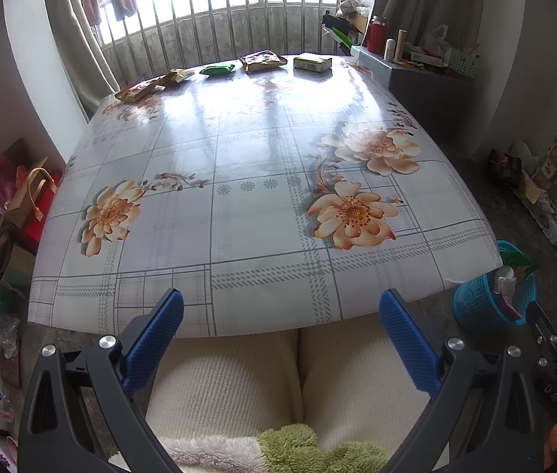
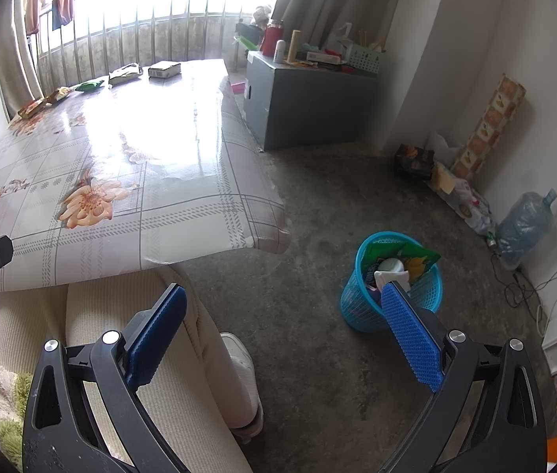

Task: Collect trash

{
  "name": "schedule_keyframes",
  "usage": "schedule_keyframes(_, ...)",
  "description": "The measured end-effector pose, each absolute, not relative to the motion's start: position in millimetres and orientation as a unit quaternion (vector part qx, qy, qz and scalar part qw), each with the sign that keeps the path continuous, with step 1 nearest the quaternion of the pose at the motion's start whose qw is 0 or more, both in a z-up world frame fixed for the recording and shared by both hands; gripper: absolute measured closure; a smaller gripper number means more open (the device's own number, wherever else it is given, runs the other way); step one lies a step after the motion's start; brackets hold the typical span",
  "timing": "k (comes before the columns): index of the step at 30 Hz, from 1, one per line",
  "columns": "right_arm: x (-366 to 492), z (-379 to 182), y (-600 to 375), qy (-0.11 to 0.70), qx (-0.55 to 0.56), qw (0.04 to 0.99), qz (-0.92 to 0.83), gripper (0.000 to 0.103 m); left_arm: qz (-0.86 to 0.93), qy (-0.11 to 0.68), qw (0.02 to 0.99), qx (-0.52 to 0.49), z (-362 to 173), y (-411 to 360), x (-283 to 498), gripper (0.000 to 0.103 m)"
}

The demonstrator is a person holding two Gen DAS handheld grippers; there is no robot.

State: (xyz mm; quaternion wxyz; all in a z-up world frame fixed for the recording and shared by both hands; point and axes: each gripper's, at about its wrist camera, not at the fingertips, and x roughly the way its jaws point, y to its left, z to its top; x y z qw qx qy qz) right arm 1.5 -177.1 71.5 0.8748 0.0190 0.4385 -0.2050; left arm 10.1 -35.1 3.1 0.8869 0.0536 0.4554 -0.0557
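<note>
Several wrappers lie along the table's far edge: two brown packets [image 1: 136, 90] [image 1: 176, 76], a green pouch [image 1: 218, 69], a tan snack bag [image 1: 262, 61] and a small box [image 1: 312, 62]. My left gripper [image 1: 280, 309] hangs open over the table's near edge, nothing between its blue pads. A blue mesh bin [image 2: 390, 282] with trash in it stands on the floor right of the table. My right gripper [image 2: 284, 305] is open and empty above the floor, its right finger overlapping the bin. The box [image 2: 164, 69] and the green pouch [image 2: 91, 85] also show far off in the right wrist view.
The flowered tablecloth [image 1: 239, 205] covers the table. A person's legs in cream trousers [image 1: 231, 378] are under the near edge. A grey cabinet [image 2: 302, 102] with clutter stands beyond the table. A water jug [image 2: 524, 224] and cables lie by the right wall. Bags pile up at the left [image 1: 10, 197].
</note>
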Motion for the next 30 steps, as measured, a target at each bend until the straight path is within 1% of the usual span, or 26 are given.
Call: schedule_keyframes(30, 2.2, 72.8, -176.6, 0.439, 0.021, 0.875, -0.203, 0.008, -0.056, 0.458, 0.886, 0.05, 4.1, -32.0, 11.7, 0.006)
